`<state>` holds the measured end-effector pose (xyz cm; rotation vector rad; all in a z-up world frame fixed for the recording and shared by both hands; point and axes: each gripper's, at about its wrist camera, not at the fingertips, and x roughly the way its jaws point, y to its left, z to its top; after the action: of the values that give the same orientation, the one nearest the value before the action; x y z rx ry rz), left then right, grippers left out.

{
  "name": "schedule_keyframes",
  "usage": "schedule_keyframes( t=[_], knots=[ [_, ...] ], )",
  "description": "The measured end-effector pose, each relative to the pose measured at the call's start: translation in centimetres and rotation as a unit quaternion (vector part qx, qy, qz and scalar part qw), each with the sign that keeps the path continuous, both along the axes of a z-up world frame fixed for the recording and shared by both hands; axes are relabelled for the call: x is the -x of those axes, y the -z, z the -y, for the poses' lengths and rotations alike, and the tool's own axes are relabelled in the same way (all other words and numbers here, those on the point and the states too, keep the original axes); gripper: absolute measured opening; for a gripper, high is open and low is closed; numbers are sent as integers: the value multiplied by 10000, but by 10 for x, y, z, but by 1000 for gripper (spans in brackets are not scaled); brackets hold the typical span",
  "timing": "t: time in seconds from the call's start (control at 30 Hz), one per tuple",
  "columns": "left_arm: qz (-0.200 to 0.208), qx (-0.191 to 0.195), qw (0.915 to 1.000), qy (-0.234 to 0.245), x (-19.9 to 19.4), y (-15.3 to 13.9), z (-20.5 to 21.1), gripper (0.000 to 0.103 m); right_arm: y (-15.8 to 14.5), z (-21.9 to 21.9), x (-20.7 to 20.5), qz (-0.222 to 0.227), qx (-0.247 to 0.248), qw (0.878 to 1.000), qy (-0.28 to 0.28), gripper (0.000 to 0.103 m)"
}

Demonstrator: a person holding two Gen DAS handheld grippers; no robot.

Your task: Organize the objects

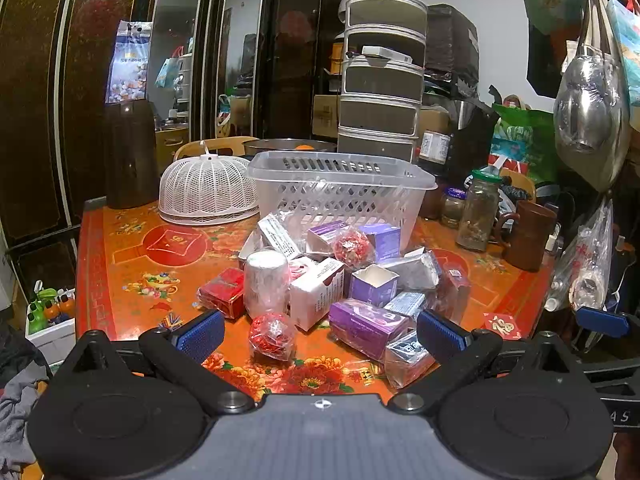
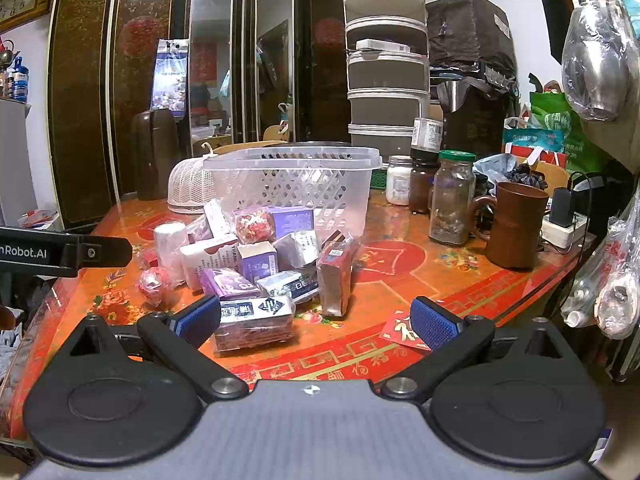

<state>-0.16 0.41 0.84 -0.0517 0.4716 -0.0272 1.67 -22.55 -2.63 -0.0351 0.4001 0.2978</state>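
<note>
In the left wrist view, a white mesh cover sits at the middle left on the red table. Right of it stands a clear basket. In front of the basket, in the middle of the frame, lies a pile of small boxes with a red ball at its near edge. The left gripper is at the bottom, wide open, holding nothing.

In the right wrist view, the pile is at middle left, in front of the basket. A jar and a brown mug stand at the right. The right gripper at the bottom is wide open and holds nothing.
</note>
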Motion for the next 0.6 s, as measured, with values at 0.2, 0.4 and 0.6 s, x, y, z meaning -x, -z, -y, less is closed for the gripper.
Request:
schedule_keyframes(
  t=[0.2,0.4,0.6],
  knots=[
    [-12,9,10000,-9,0,1,-1,103,1,0,-1,-16,21,10000,20,103],
    [-16,31,10000,-29,0,1,-1,103,2,-1,-1,-15,19,10000,18,103],
    [-38,44,10000,-10,0,3,-1,103,3,-1,-1,-39,14,10000,13,103]
  ],
)
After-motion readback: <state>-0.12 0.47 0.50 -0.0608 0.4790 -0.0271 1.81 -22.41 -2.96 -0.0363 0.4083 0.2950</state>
